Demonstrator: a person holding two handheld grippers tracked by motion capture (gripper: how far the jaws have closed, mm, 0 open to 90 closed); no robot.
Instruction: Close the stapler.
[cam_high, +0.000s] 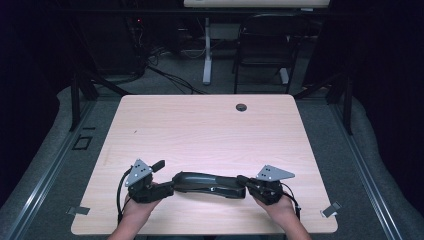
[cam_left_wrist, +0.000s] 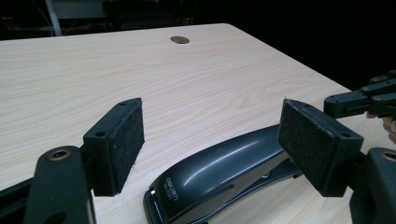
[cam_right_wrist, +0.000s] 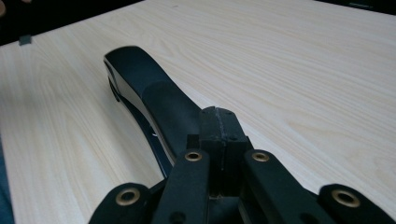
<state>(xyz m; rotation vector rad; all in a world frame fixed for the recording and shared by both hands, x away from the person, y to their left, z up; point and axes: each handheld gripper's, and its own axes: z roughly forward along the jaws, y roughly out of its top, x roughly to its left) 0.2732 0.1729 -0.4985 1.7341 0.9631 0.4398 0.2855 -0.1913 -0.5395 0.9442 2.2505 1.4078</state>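
Observation:
A long black stapler (cam_high: 207, 182) lies flat near the table's front edge, its glossy head (cam_left_wrist: 210, 170) pointing at my left gripper. My left gripper (cam_high: 164, 177) is open, and its two felt pads (cam_left_wrist: 119, 140) stand wide apart above and to either side of that head without touching it. My right gripper (cam_high: 245, 181) is at the stapler's other end. In the right gripper view its pads (cam_right_wrist: 219, 128) are pressed together with no gap, just over the stapler's rear arm (cam_right_wrist: 163, 100). I see nothing held between them.
The light wooden table (cam_high: 210, 130) has a round cable hole (cam_high: 241, 107) at its far edge. Beyond the table stand a black chair (cam_high: 265, 47) and a white desk leg (cam_high: 207, 50). Tape marks (cam_high: 331, 210) sit at the front corners.

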